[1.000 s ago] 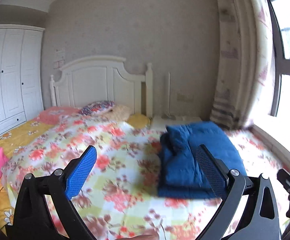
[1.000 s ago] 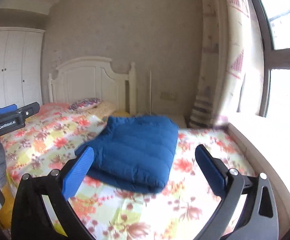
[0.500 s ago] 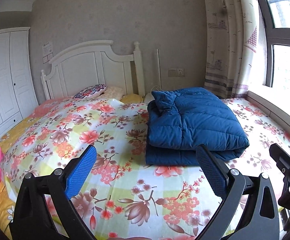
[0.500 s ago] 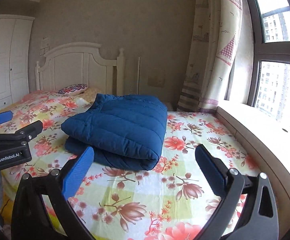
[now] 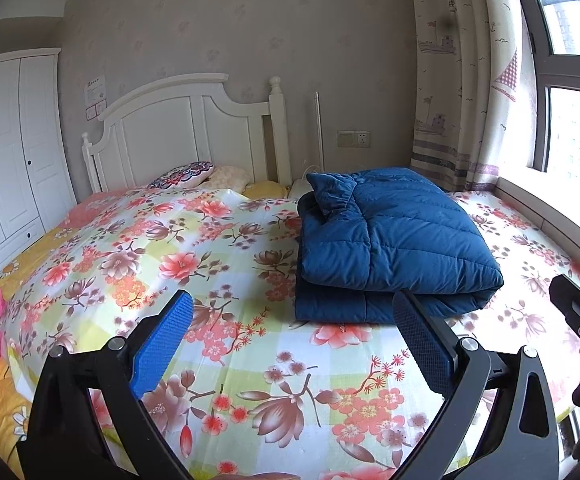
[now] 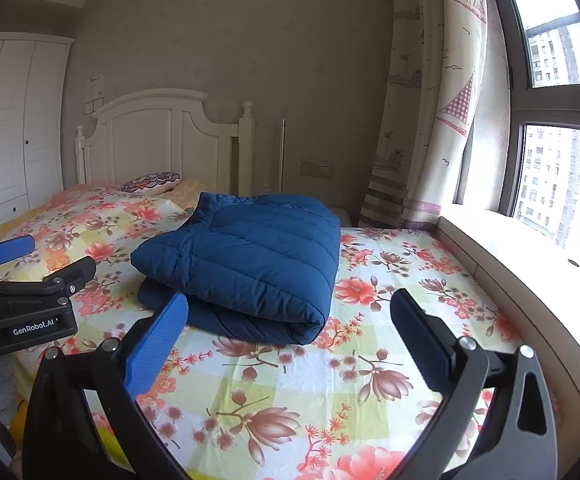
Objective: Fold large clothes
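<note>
Floral bed (image 5: pixel 218 264), folded blue jacket (image 5: pixel 389 248) ahead of left tool (image 5: pixel 291 340) and right tool (image 6: pixel 290 336), both spread wide, empty

The left gripper (image 5: pixel 293 334) was held level above the near edge of the bed (image 5: pixel 250 360), its blue-padded fingers (image 5: pixel 162 344) spread wide with nothing between them. The right gripper (image 6: pixel 290 334) was held alongside it over the same edge, fingers (image 6: pixel 156 346) likewise parted and empty.
</note>
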A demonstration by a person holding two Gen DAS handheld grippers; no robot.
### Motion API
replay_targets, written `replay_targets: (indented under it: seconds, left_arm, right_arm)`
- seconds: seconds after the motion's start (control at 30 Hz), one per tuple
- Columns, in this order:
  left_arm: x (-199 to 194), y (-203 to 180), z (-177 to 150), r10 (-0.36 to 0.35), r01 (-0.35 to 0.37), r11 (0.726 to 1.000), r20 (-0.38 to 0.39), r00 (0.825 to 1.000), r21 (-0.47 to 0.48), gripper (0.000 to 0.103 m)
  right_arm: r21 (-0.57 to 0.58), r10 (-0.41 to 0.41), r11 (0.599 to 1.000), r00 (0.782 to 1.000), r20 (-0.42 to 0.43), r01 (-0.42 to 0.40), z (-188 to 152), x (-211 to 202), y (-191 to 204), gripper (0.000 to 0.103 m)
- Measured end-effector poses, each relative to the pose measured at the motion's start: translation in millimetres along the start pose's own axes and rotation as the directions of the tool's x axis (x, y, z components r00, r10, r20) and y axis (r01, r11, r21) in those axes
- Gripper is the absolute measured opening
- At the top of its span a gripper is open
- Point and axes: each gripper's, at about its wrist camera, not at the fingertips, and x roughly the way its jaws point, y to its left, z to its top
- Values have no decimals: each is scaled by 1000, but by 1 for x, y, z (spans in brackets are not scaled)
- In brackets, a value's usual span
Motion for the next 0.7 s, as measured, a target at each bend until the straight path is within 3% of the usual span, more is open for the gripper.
replay_targets:
  seconds: [0.7]
  left_arm:
    - [2, 2, -4, -6, 6, 1000, -12, 1000, -3, 97]
  right_arm:
    - [-4, 12, 1000, 1000, 13, -12, 2, -5, 3, 100]
